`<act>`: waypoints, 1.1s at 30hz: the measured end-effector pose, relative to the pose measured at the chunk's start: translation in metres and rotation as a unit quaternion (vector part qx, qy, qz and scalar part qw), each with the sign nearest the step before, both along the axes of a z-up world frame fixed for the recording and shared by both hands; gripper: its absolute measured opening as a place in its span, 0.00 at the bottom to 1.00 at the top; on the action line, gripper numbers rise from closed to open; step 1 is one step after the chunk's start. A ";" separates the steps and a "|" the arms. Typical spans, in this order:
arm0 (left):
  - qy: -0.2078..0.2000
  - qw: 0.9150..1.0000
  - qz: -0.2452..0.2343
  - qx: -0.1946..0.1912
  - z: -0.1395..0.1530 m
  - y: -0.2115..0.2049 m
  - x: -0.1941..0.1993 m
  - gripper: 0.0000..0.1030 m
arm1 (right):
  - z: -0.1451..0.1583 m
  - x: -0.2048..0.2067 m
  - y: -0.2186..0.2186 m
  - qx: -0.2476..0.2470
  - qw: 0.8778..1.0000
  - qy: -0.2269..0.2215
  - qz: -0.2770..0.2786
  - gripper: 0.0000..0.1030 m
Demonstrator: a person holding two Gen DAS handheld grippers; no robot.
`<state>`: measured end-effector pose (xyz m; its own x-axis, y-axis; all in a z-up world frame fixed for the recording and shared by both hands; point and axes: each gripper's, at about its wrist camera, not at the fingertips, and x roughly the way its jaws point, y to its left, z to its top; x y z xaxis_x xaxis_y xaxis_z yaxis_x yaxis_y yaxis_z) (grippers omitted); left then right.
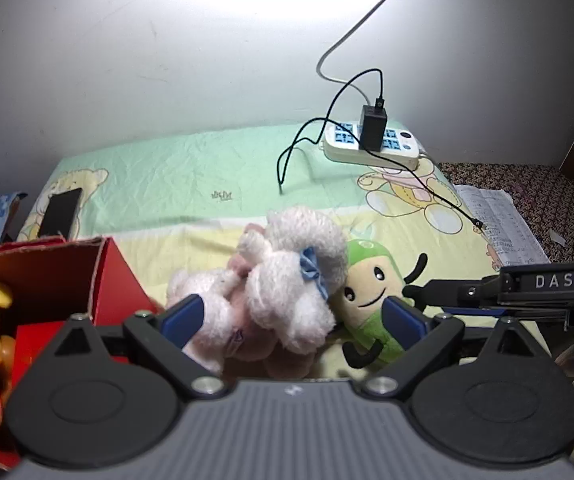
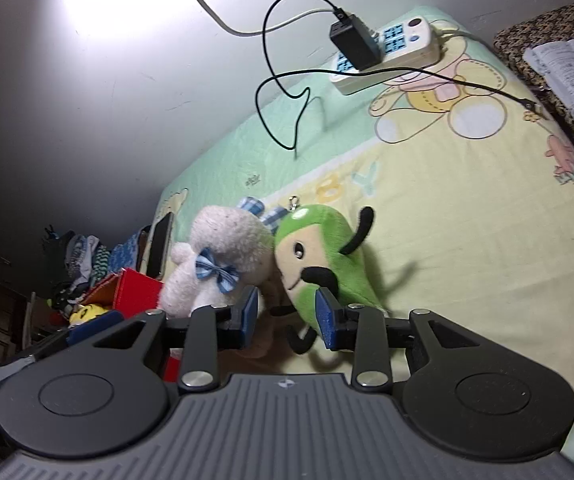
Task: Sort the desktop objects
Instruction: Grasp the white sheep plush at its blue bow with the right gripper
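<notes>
While both tongs close in, left tongs (image 1: pixel 291 316) gape around the white plush lamb (image 1: pixel 287 280); right tongs (image 2: pixel 285 316), narrow and empty, straddle the green plush doll (image 2: pixel 319 256) beside it. Next: squeeze, lift toward the red box (image 1: pixel 99 280).

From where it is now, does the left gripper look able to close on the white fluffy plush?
Probably yes. The left gripper is open wide, and the white fluffy plush already lies between its fingers with nothing over it. The green plush leans against it on one side and might get nudged or pinched too.

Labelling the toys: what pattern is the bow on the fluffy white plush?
Blue-and-white checked bow on the fluffy white plush; clearest in the right wrist view.
</notes>
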<state>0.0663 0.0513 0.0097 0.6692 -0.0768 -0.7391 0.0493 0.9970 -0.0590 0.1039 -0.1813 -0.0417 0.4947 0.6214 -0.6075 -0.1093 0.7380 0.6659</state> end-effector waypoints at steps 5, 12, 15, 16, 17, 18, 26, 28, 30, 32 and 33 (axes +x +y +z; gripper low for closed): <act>0.010 1.000 -0.006 -0.012 -0.009 0.002 0.022 0.82 | -0.008 0.025 0.016 0.061 0.998 0.028 -0.015 0.43; 0.047 0.998 -0.001 -0.034 -0.033 0.010 0.042 0.66 | -0.019 0.051 0.035 0.085 0.995 0.051 -0.015 0.48; 0.062 0.997 -0.008 -0.039 -0.040 0.010 0.047 0.52 | -0.026 0.058 0.042 0.095 0.993 0.063 -0.012 0.52; 0.064 0.997 -0.009 -0.038 -0.042 0.009 0.047 0.52 | -0.028 0.060 0.044 0.096 0.993 0.067 -0.014 0.54; 0.063 0.997 -0.009 -0.039 -0.043 0.009 0.047 0.52 | -0.030 0.062 0.046 0.096 0.993 0.071 -0.013 0.60; 0.063 0.997 -0.009 -0.039 -0.044 0.009 0.047 0.52 | -0.033 0.064 0.048 0.095 0.992 0.076 -0.011 0.61; 0.063 0.997 -0.020 -0.046 -0.041 0.007 0.048 0.51 | -0.033 0.066 0.060 0.069 0.995 0.065 0.022 0.55; 0.064 0.997 -0.024 -0.043 -0.041 0.003 0.045 0.51 | -0.036 0.064 0.056 0.076 0.994 0.073 0.024 0.51; 0.069 0.996 -0.027 -0.052 -0.041 0.002 0.040 0.51 | -0.035 0.061 0.052 0.080 0.993 0.076 0.030 0.49; 0.074 0.994 -0.033 -0.068 -0.039 0.000 0.033 0.50 | -0.035 0.053 0.047 0.089 0.992 0.083 0.036 0.39; 0.077 0.994 -0.035 -0.076 -0.038 -0.003 0.028 0.51 | -0.036 0.049 0.045 0.108 0.989 0.092 0.045 0.38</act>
<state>0.0945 0.0488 -0.0287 0.5385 -0.2377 -0.8084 0.0980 0.9705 -0.2201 0.1526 -0.1362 -0.0780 0.3245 0.7833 -0.5302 -0.0298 0.5687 0.8220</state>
